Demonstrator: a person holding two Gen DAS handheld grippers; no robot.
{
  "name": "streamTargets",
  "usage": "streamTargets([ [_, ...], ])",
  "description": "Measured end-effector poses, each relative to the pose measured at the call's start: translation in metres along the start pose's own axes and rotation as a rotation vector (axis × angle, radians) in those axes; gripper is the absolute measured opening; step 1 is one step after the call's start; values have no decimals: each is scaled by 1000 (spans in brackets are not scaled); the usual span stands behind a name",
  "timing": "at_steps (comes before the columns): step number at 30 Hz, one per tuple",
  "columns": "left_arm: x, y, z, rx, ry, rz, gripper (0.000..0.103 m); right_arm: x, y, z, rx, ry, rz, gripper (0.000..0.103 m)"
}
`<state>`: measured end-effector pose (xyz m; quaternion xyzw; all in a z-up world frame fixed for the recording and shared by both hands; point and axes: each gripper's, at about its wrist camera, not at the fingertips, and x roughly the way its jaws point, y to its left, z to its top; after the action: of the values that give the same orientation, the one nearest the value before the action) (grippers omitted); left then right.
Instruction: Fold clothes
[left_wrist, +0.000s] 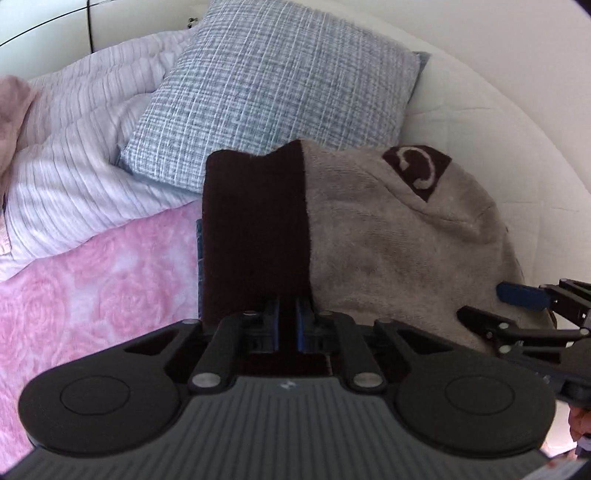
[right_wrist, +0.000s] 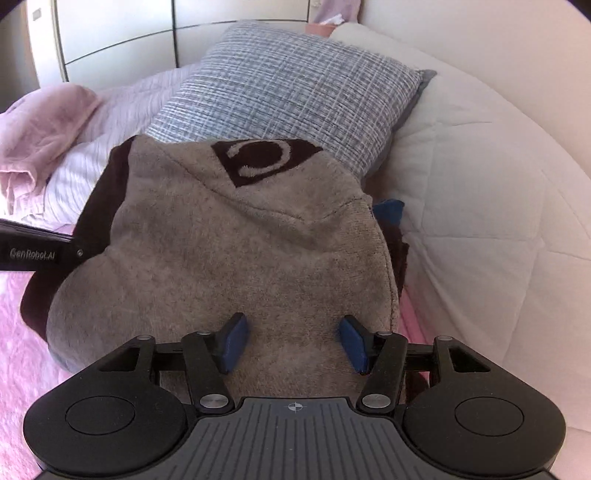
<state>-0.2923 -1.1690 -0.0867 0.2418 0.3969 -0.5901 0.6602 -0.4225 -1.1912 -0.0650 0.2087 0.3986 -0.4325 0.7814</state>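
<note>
Left gripper (left_wrist: 287, 314) is pinching the dark brown band (left_wrist: 255, 229) of the taupe fleece garment (right_wrist: 229, 251) lying on the pink blanket (left_wrist: 92, 280).
Right gripper (right_wrist: 291, 341) is hovering wide over the fleece, gripping nothing; it should be closing on the near hem before lifting; both edges should be kept level.

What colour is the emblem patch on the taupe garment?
Dark brown with a pale curved mark, on the emblem patch of the taupe garment; clearest in the right wrist view.
</note>
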Motion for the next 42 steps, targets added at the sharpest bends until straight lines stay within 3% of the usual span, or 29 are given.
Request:
streamTargets([
  [4, -15, -9, 7, 26, 0, 37, 8, -24, -11, 7, 97, -9, 38, 53],
  [6, -31, -9, 9, 8, -2, 47, 15, -47, -13, 2, 133, -47, 60, 53],
  [8, -51, -11, 8, -12, -10, 41, 32, -65, -16, 0, 159, -70, 72, 54],
  [18, -148, -30, -27, 11, -31, 34, 65, -160, -1, -34, 232, -105, 123, 66],
  [22, -185, -33, -47, 25, -49, 17, 72, -192, 12, -54, 243, -69, 134, 68],
  [27, -227, -38, -73, 66, -79, 36, 79, -231, 33, -80, 241, -94, 127, 68],
  [29, -242, -40, -83, 84, -95, 46, 89, -242, 40, -90, 241, -103, 132, 68],
  [36, -280, -41, -118, 113, -107, 50, 95, -277, 61, -117, 237, -123, 86, 68],
  [38, -289, -43, -128, 121, -116, 60, 101, -287, 67, -126, 231, -122, 73, 68],
  [42, -304, -48, -149, 159, -143, 83, 102, -301, 73, -142, 240, -119, 76, 68],
])
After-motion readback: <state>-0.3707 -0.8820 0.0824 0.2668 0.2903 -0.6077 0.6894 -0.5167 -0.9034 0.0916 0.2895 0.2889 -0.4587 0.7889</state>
